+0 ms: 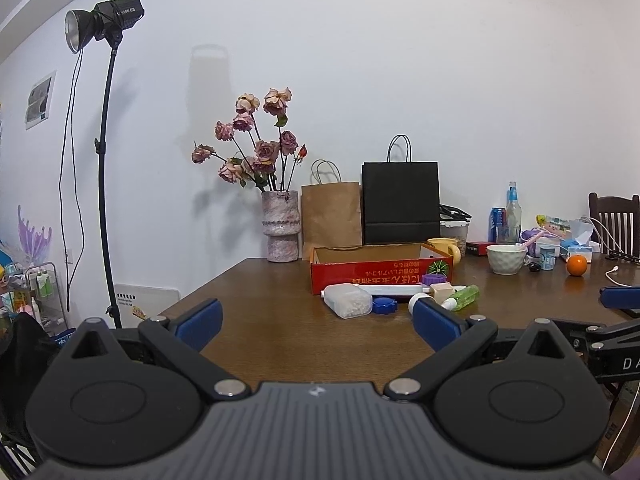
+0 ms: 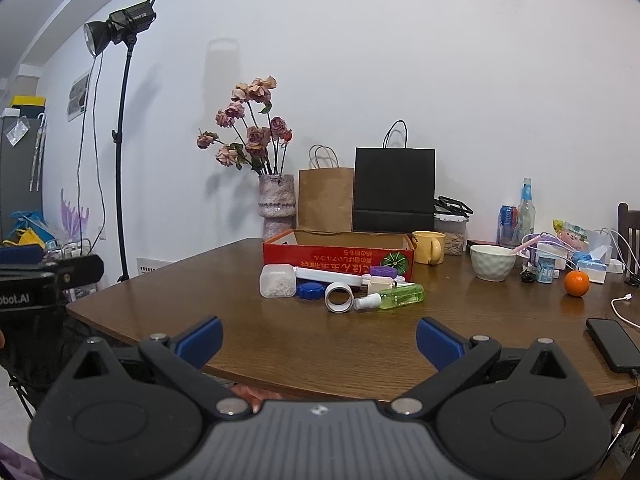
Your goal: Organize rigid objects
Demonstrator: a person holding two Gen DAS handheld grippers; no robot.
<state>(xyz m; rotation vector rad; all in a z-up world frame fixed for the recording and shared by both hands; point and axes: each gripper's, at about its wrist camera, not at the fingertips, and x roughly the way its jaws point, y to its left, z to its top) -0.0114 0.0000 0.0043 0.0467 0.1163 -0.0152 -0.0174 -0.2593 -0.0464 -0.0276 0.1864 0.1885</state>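
The left gripper (image 1: 316, 322) hung over the near edge of the worktop (image 2: 280, 344), jaws spread wide and holding nothing. The right gripper (image 2: 318, 338) sat likewise released and empty. Neither touched anything, so sorting had, by my reading, not yet begun.

The task's things lay in a tight cluster at twelve o'clock from both grippers, just in front of the red cardboard box (image 2: 340, 258). From the left came a clear lidded container (image 2: 277, 280) of white pellets. A blue round lid (image 2: 310, 291) lay just beside it at its four o'clock. Next stood a white tape roll (image 2: 339, 297) on edge, then a green spray bottle (image 2: 394, 297) lying on its side. A long white box (image 2: 332, 276) and a purple piece (image 2: 383, 271) sat behind, against the carton.

The crowding was the main risk. Open jaws reaching for the container could knock the blue lid away. The tape roll, standing on its rim, would likely roll if nudged. The bottle, round and smooth, might spin out of a squeeze taken off-centre.

Further right, at two o'clock, stood a yellow mug (image 2: 428, 247), a white bowl (image 2: 493, 262) and an orange (image 2: 577, 283). A phone (image 2: 612, 344) on its cable lay at three o'clock of the right gripper. A wide swing there could catch the cable.
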